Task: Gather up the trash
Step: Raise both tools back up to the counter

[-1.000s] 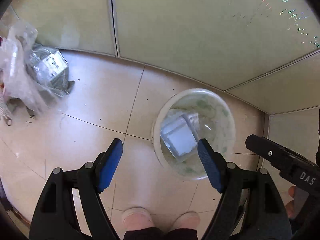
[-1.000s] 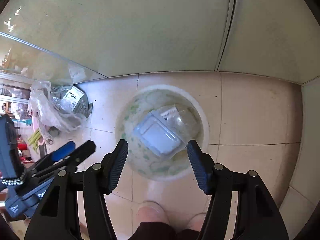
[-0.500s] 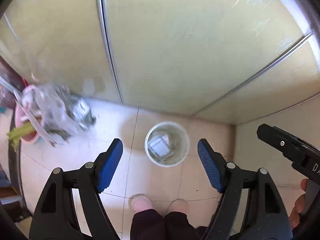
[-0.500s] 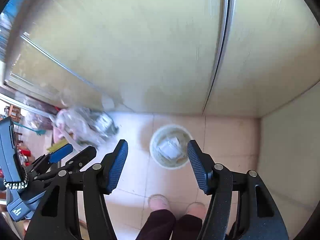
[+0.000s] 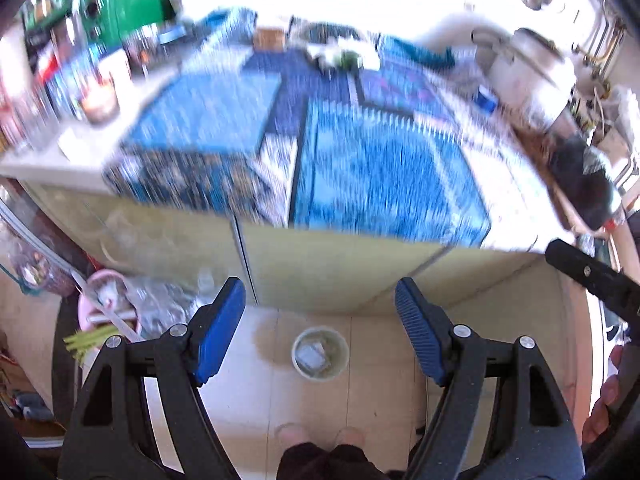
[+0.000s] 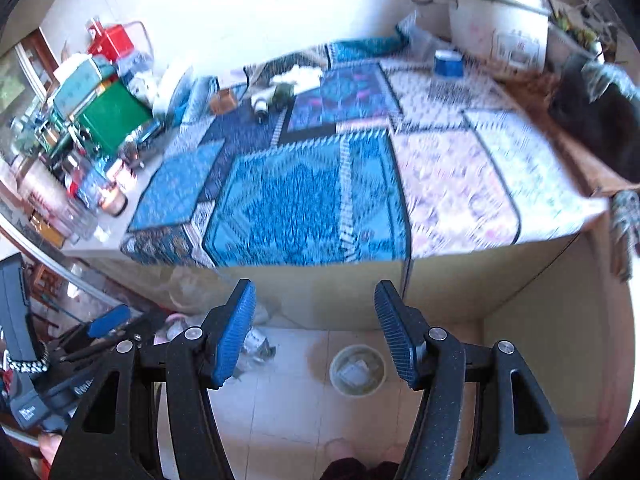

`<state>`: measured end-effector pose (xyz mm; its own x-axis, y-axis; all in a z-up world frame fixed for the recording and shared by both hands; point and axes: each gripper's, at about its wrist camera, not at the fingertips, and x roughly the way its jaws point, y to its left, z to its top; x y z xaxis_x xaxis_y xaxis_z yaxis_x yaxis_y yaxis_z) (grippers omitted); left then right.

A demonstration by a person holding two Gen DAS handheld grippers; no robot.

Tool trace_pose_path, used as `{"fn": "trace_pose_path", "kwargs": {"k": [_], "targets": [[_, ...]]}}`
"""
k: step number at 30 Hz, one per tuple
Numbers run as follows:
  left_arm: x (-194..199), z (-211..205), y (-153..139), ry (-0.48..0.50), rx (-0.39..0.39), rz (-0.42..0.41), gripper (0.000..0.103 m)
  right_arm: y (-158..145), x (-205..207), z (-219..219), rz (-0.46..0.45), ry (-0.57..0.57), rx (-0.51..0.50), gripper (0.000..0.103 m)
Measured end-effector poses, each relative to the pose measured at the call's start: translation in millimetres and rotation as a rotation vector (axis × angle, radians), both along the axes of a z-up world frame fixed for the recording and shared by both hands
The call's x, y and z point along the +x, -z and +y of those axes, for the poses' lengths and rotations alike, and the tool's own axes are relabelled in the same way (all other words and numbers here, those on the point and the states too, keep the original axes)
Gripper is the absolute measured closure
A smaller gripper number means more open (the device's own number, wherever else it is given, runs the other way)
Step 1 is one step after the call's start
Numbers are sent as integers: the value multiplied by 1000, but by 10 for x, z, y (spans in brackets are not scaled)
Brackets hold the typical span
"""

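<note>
Two black claws with blue ribbed finger pads hang high above a pale tiled floor, each seen from its own wrist camera. The left claw [image 5: 320,328] is spread wide with nothing between its pads. The right claw [image 6: 316,334] is likewise spread wide and holds nothing.

Far below and between the left claw's fingers sits a small round white plastic trash bucket [image 5: 320,354] on the tiles, with a clear plastic container [image 5: 314,356] lying inside it. From the right claw the same bucket [image 6: 357,369] shows just inside the right finger, also far beneath it.

Beyond both claws stands a pale green cabinet front [image 5: 320,264], and on its top lies a blue patterned cloth [image 5: 372,172], blurred by motion. Ahead and to the right of the right claw, a large white lidded pot [image 6: 496,20] stands at the back of the counter, with a small blue box [image 6: 448,62] just in front of it. Ahead and to the left are a green box [image 6: 112,120] and crowded jars, too blurred to tell apart.

Low to the left of the left claw, a crumpled clear plastic bag [image 5: 160,304] rests on the floor against the cabinet, beside a pink bowl [image 5: 102,304]. The person's feet show at the bottom edge of both views.
</note>
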<state>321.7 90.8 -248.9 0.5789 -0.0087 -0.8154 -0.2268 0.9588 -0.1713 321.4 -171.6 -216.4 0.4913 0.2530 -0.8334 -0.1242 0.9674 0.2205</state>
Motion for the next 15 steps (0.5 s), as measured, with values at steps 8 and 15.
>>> {"fn": "trace_pose_path", "kwargs": {"k": [8, 15], "targets": [[256, 126, -734, -19, 43, -64, 27, -513, 194, 137, -59, 1, -8, 45], [729, 209, -1038, -50, 56, -95, 27, -748, 669, 127, -113, -44, 4, 45]]}}
